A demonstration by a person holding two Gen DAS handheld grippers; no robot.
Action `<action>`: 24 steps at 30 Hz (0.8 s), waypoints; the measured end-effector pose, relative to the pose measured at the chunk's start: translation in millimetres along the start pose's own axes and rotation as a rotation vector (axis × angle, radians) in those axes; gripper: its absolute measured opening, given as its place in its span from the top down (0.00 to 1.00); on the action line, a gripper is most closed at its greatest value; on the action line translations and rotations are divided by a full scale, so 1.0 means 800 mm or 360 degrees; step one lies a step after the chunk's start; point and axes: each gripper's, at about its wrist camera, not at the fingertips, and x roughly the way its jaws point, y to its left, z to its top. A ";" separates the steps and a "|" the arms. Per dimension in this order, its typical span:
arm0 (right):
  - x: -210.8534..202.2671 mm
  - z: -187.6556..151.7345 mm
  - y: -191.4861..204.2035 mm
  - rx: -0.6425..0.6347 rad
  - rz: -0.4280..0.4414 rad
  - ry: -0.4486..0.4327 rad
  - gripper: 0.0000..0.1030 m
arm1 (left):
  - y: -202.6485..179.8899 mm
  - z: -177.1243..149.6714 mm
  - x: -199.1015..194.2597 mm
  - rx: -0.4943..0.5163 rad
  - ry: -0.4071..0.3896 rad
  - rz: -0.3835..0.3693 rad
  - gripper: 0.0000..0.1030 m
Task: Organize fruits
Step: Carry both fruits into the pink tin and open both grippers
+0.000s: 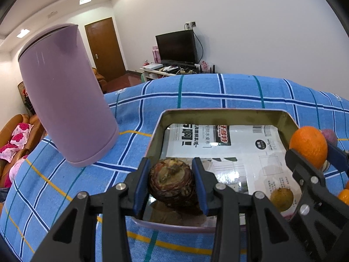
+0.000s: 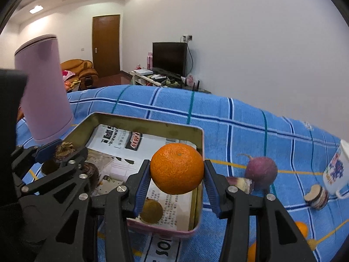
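My left gripper (image 1: 171, 182) is shut on a brown scaly round fruit (image 1: 171, 180) and holds it over the near left corner of a metal tray (image 1: 218, 111) lined with printed paper. My right gripper (image 2: 177, 180) is shut on an orange (image 2: 177, 168) above the tray's near right edge (image 2: 199, 174); the orange also shows in the left wrist view (image 1: 308, 145). A small brownish-yellow fruit (image 2: 151, 211) lies in the tray. In the right wrist view the left gripper (image 2: 63, 152) holds its brown fruit at the tray's left side.
A tall lilac canister (image 1: 65, 96) stands on the blue checked cloth (image 1: 196, 91) left of the tray. Right of the tray lie a purple radish-like root (image 2: 261, 170), a cut piece (image 2: 316, 196), a printed mug (image 2: 336, 172) and more oranges (image 2: 302, 229).
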 end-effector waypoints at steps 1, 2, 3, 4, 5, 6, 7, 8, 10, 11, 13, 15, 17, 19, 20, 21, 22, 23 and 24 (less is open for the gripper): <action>-0.001 0.001 0.001 -0.0001 0.0011 -0.0002 0.52 | 0.000 0.000 0.000 -0.0004 0.0002 -0.0005 0.60; 0.000 0.001 0.001 0.0005 0.0021 0.0003 0.52 | 0.001 0.000 0.000 -0.0006 0.0003 -0.0008 0.60; 0.002 0.002 0.001 0.0006 0.0028 0.0012 0.52 | 0.000 0.000 0.000 -0.0003 0.0005 -0.0005 0.60; 0.005 0.001 0.000 0.0012 0.0038 0.0029 0.52 | 0.000 0.000 0.000 0.0001 0.0005 -0.0003 0.60; 0.009 0.001 -0.002 0.0024 0.0056 0.0056 0.52 | 0.000 0.000 0.000 0.0002 0.0004 -0.0003 0.60; 0.013 0.000 -0.003 0.0025 0.0061 0.0078 0.52 | 0.000 0.000 0.000 0.0001 0.0004 -0.0006 0.60; 0.015 -0.001 -0.002 0.0022 0.0072 0.0095 0.52 | 0.000 0.000 0.001 -0.0002 0.0006 -0.0010 0.60; 0.017 -0.001 -0.002 0.0024 0.0087 0.0106 0.52 | 0.000 0.000 0.001 -0.0006 0.0007 -0.0015 0.60; 0.018 -0.002 -0.002 0.0028 0.0106 0.0117 0.52 | 0.000 0.000 0.001 -0.0006 0.0006 -0.0016 0.60; 0.019 -0.002 -0.002 0.0032 0.0114 0.0123 0.52 | 0.001 0.000 0.001 -0.0006 0.0006 -0.0017 0.60; 0.019 -0.002 -0.002 0.0031 0.0117 0.0123 0.51 | 0.000 0.000 0.001 -0.0008 0.0007 -0.0019 0.60; 0.019 -0.002 -0.002 0.0031 0.0124 0.0123 0.51 | 0.000 0.000 0.002 -0.0010 0.0008 -0.0021 0.60; 0.021 -0.002 -0.002 0.0034 0.0135 0.0124 0.51 | 0.001 0.000 0.002 -0.0012 0.0008 -0.0024 0.59; 0.020 -0.002 -0.002 0.0035 0.0146 0.0124 0.51 | 0.002 0.000 0.002 -0.0013 0.0009 -0.0027 0.59; 0.020 -0.002 -0.002 0.0038 0.0153 0.0122 0.50 | 0.003 0.000 0.002 -0.0017 0.0010 -0.0029 0.59; 0.020 -0.002 -0.002 0.0041 0.0159 0.0120 0.49 | 0.004 0.000 0.002 -0.0024 0.0013 -0.0034 0.59; 0.019 -0.002 -0.003 0.0045 0.0160 0.0119 0.49 | 0.004 0.000 0.002 -0.0029 0.0013 -0.0038 0.59; 0.019 -0.003 -0.004 0.0050 0.0162 0.0117 0.48 | 0.005 0.000 0.002 -0.0036 0.0012 -0.0043 0.58; 0.019 -0.003 -0.005 0.0055 0.0164 0.0115 0.48 | 0.006 0.000 0.002 -0.0042 0.0011 -0.0051 0.58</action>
